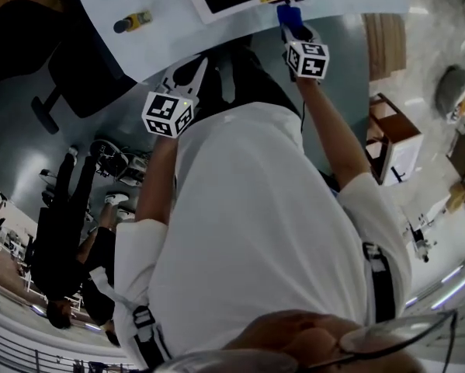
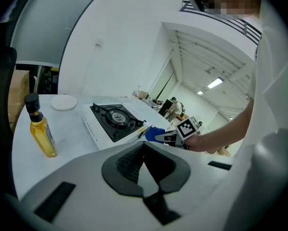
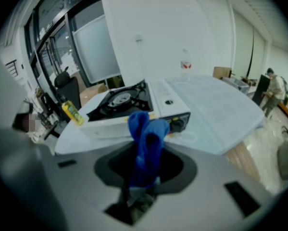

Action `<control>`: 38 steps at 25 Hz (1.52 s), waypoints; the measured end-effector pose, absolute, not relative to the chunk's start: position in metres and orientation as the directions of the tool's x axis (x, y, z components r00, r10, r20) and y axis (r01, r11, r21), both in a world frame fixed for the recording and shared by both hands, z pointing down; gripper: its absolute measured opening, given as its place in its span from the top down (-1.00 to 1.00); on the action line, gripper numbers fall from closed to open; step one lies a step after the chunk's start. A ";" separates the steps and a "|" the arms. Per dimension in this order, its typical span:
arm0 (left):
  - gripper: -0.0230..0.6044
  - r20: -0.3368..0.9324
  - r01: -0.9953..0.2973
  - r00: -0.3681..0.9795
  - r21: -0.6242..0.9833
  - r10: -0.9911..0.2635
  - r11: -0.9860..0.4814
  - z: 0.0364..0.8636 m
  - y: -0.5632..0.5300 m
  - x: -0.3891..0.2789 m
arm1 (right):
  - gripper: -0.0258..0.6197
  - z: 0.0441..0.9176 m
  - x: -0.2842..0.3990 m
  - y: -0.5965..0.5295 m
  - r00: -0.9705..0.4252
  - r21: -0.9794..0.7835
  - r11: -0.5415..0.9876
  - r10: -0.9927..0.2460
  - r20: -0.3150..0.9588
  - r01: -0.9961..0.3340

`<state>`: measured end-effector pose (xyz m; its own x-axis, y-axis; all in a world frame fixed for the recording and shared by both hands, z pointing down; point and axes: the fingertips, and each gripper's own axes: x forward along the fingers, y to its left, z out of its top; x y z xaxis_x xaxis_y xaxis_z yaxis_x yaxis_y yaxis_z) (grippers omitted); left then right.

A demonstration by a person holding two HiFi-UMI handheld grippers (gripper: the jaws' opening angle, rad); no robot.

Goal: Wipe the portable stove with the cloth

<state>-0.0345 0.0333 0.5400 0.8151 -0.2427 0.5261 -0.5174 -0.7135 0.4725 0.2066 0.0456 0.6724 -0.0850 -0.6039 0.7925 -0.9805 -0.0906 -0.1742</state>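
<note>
Right claw (image 3: pixel 144 174): clamped on the blue cloth (image 3: pixel 146 138), with a wad poking out front, probably so it can rub.
Cloth vs stove (image 3: pixel 127 105): just short of the front edge by the knob, can't tell if it's touching.
Stove: on the white table (image 3: pixel 220 107).
Left claw (image 2: pixel 144 170): jaws apart, empty, hanging back, likely just out of the way.
</note>
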 end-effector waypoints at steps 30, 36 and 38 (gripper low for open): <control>0.82 0.537 -0.717 0.697 0.498 -0.476 -0.488 0.561 0.027 -0.109 | 0.54 0.708 0.138 0.002 -0.178 -0.153 0.090 -0.478 0.860 -0.984; 0.82 0.542 -0.741 0.672 0.501 -0.504 -0.447 0.565 0.034 -0.129 | 0.54 0.710 0.122 0.003 -0.196 -0.170 0.098 -0.450 0.871 -0.981; 0.82 0.542 -0.746 0.666 0.505 -0.512 -0.435 0.566 0.037 -0.133 | 0.54 0.711 0.114 0.004 -0.206 -0.172 0.116 -0.443 0.873 -0.978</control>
